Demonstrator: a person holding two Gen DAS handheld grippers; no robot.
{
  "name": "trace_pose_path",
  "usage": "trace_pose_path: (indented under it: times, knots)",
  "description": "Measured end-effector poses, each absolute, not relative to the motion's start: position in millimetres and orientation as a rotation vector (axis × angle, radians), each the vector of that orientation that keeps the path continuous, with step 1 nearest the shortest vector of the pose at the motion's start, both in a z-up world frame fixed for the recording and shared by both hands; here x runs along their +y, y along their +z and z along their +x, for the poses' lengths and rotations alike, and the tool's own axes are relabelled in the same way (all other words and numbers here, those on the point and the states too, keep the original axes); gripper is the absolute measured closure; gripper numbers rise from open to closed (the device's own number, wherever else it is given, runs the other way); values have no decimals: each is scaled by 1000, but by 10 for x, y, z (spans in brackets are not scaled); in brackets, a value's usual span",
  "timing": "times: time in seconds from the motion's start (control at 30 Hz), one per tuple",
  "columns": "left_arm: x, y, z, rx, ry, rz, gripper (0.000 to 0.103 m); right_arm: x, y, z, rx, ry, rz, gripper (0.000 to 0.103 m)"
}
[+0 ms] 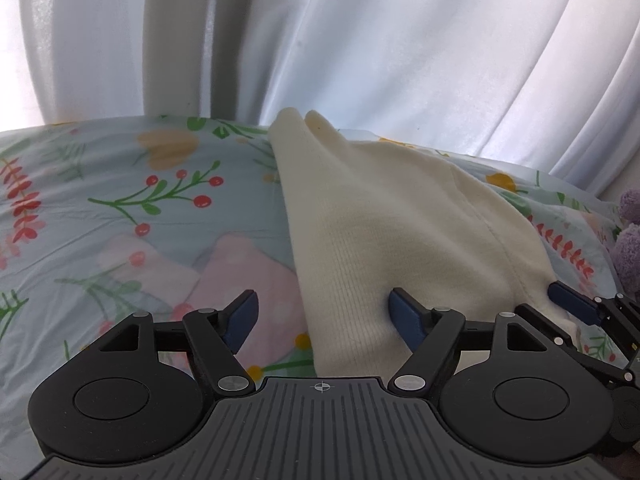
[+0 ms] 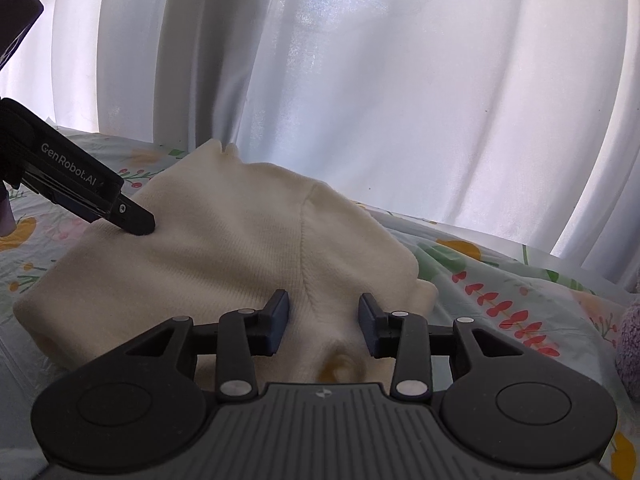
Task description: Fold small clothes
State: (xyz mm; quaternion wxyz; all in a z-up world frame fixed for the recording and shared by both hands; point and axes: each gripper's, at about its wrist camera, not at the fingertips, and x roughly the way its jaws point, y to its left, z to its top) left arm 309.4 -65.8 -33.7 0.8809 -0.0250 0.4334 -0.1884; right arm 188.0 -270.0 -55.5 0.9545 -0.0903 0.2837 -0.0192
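I am holding both tools low over a cream knit garment (image 2: 240, 248) lying on a floral bedsheet (image 1: 80, 200). Nearest me, my right gripper (image 2: 323, 322) is hovering over the garment's near edge beside a seam, jaws partly apart and not pinching the cloth, probably lining up a grab. To its left, my left gripper (image 1: 322, 316) is standing wide, released, straddling the garment's left edge; its one finger (image 2: 136, 220) is pressing on the knit, likely pinning it flat. Left of the garment, pale pink small clothes (image 1: 224, 276) are waiting on the sheet. At the far right a purple fluffy thing (image 1: 630, 248) is peeking in. Farthest off, white curtains (image 2: 400, 100) are hanging, backlit.
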Motion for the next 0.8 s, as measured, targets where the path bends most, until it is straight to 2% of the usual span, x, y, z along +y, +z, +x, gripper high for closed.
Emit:
trace_pose_path:
  times: [0.03, 0.07, 0.1, 0.13, 0.17, 0.23, 0.4, 0.57, 0.7, 0.8]
  knots:
    - [-606, -314, 3073, 893, -393, -53, 25, -2719, -531, 1871, 589, -42, -179, 58]
    - [-531, -276, 3035, 867, -378, -41, 26, -2745, -504, 1857, 601, -51, -171, 48]
    - [-479, -246, 2996, 837, -342, -7, 27, -2811, -457, 1837, 628, -70, -137, 45]
    - [-438, -228, 2965, 812, -282, 51, 37, -2900, -417, 1793, 643, -79, -73, 43]
    - [-388, -224, 2954, 799, -225, 109, 40, -3010, -392, 1735, 653, -82, 5, 43]
    - [-229, -208, 2965, 804, -227, 89, 40, -3221, -369, 1627, 671, -74, 159, 43]
    - [-5, -310, 3143, 994, -455, -288, 37, -3583, -409, 1621, 691, -2, 471, 42]
    - [-155, -454, 3279, 1030, -541, -380, 32, -3850, -578, 1877, 729, 7, 648, 41]
    - [-234, -538, 3420, 1032, -587, -449, 32, -4050, -727, 2077, 777, 72, 774, 41]
    - [-313, -601, 3530, 1056, -597, -458, 36, -4087, -764, 2191, 790, 124, 810, 41]
